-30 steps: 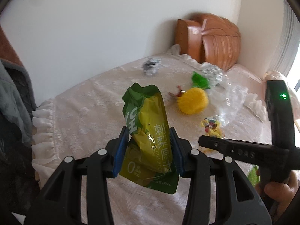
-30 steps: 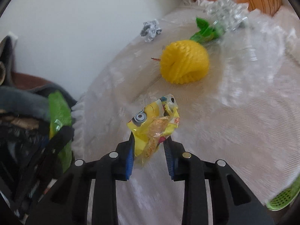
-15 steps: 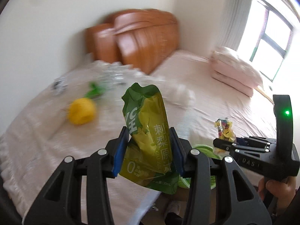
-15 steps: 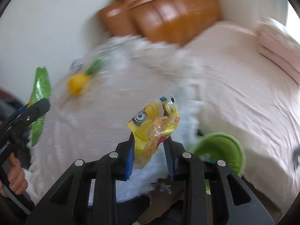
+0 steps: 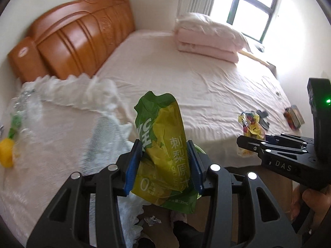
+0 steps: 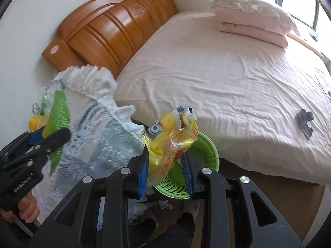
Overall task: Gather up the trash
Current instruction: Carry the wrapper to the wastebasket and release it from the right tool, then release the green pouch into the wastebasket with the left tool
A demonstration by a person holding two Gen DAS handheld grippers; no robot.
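Note:
My left gripper (image 5: 164, 165) is shut on a green and yellow drink pouch (image 5: 163, 142) that stands upright between its blue pads. My right gripper (image 6: 166, 173) is shut on a crumpled yellow cartoon snack wrapper (image 6: 169, 132), held just above a green perforated basket (image 6: 203, 150) on the floor beside the bed. In the left wrist view the right gripper (image 5: 246, 140) shows at the right with that wrapper (image 5: 251, 124). In the right wrist view the left gripper (image 6: 49, 138) shows at the left with the green pouch (image 6: 58, 113).
A lace-covered table (image 5: 51, 136) at the left carries a yellow ball (image 5: 6, 155) and clear plastic wrap (image 5: 22, 101). A pink bed (image 6: 217, 72) with wooden headboard (image 6: 115, 31) and folded quilt (image 6: 252, 18) fills the right. Crumpled paper (image 6: 165, 204) lies on the floor. A grey item (image 6: 304, 122) rests on the bed.
Both grippers swung right, away from the lace table toward the bed, each keeping its wrapper. The green basket has come into view under the right gripper.

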